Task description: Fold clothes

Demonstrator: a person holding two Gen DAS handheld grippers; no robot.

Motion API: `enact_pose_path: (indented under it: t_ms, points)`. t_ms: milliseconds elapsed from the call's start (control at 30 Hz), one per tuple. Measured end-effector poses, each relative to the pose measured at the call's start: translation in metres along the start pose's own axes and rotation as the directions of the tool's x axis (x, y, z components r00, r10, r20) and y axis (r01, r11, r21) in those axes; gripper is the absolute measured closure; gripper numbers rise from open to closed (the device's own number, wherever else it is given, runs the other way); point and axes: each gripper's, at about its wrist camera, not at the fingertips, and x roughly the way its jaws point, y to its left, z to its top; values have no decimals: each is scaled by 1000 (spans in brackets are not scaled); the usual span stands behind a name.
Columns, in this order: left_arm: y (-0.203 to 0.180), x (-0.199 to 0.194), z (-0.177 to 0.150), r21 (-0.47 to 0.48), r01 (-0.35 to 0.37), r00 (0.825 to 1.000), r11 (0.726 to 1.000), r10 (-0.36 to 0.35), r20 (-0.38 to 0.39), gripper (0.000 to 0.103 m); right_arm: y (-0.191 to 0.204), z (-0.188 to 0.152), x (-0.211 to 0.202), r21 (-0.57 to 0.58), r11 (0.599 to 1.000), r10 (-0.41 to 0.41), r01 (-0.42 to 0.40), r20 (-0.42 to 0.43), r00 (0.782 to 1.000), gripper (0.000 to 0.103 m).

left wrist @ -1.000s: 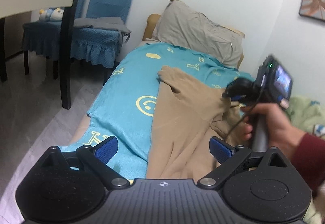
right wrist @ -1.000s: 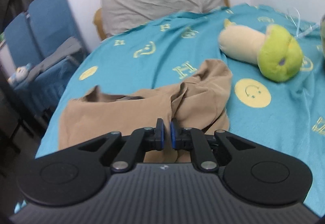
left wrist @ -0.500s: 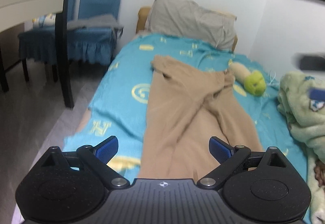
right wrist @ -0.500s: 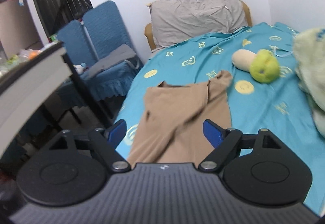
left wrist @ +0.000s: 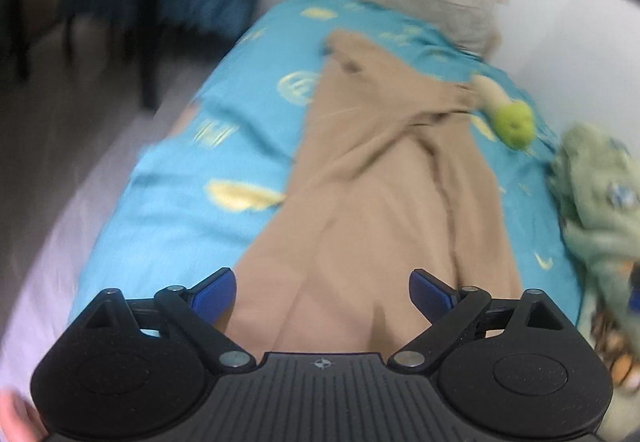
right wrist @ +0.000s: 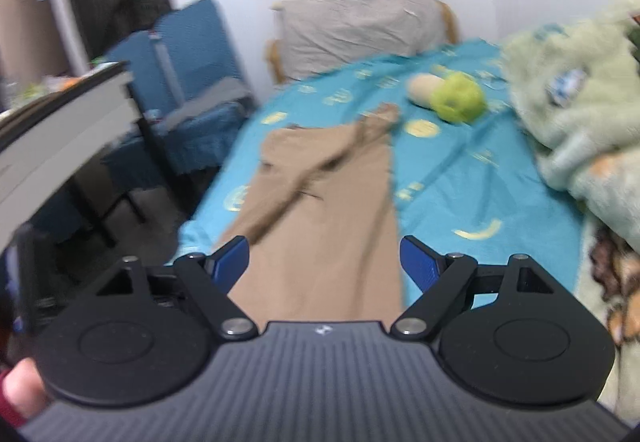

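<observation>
Tan trousers point(left wrist: 376, 193) lie lengthwise on a bed with a teal sheet point(left wrist: 192, 193), waist at the far end with a rumpled fold, legs running toward me. They also show in the right wrist view point(right wrist: 332, 197). My left gripper point(left wrist: 322, 296) is open and empty, above the near leg ends. My right gripper point(right wrist: 324, 258) is open and empty, above the near part of the trousers. Both views are motion-blurred.
A green and cream plush toy point(right wrist: 452, 95) lies on the sheet right of the trousers. A pale green blanket point(right wrist: 580, 97) is heaped at the right. A grey pillow point(right wrist: 360, 25) is at the bed's head. Blue chairs point(right wrist: 188, 81) and a table point(right wrist: 60, 121) stand left.
My right gripper let go of the trousers, opened, and drew back toward the foot of the bed. My left gripper also moved back and right, over the leg ends.
</observation>
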Motion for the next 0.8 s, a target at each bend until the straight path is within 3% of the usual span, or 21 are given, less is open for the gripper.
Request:
enact_pose_path:
  t_ms: [167,300,367,500,667,767,800]
  points:
    - [34,-2,2,-146,-42,998,988,34,-52,9,-20,-1,20,127,992,26,-12,-105,994,19]
    - [70,5,-1,-381,-53,991,923,1,-136,19,-18,-5,25,99,995,45,-31,-137,990,19]
    - [81,1,-2,-444,-39,993,895,-16,-120,19,-19,-6,26,108,993,63,-47,-150,987,19]
    - [77,-2,-4,-425,-44,991,904,-15,-135,24,-28,-5,28,172,981,115,-87,-162,980,19]
    - [52,-4,-8,-283,-111,981,953,59,-185,42,-40,-5,32,264,957,168,-116,-181,969,19]
    - [40,-5,-10,-196,-140,971,971,96,-219,69,-47,-5,34,307,945,179,-118,-181,967,19]
    - [35,-6,-10,-165,-126,971,978,87,-224,84,-49,-6,34,321,940,180,-115,-181,967,19]
